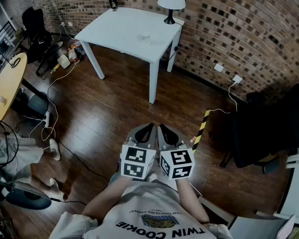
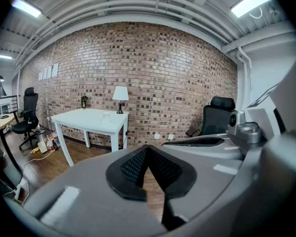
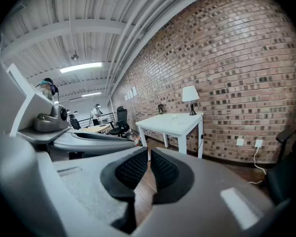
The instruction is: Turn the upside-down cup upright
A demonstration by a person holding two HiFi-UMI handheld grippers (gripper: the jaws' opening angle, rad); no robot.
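Ahead of you a white table (image 1: 120, 30) stands on a dark wooden floor (image 1: 114, 111), its far side close to the brick wall (image 1: 229, 29). Three things sit on its top: a small pale cup (image 1: 146, 36) near the middle (too small to tell which way up it stands), a white-shaded lamp (image 1: 170, 1) upright at the far right corner, and a small dark object (image 1: 112, 0) at the far left corner. On the floor, white cables (image 1: 50, 86) trail left of the table, small clutter (image 1: 64, 60) sits near its left leg, and a yellow-and-black striped strip (image 1: 203, 124) runs to your right.
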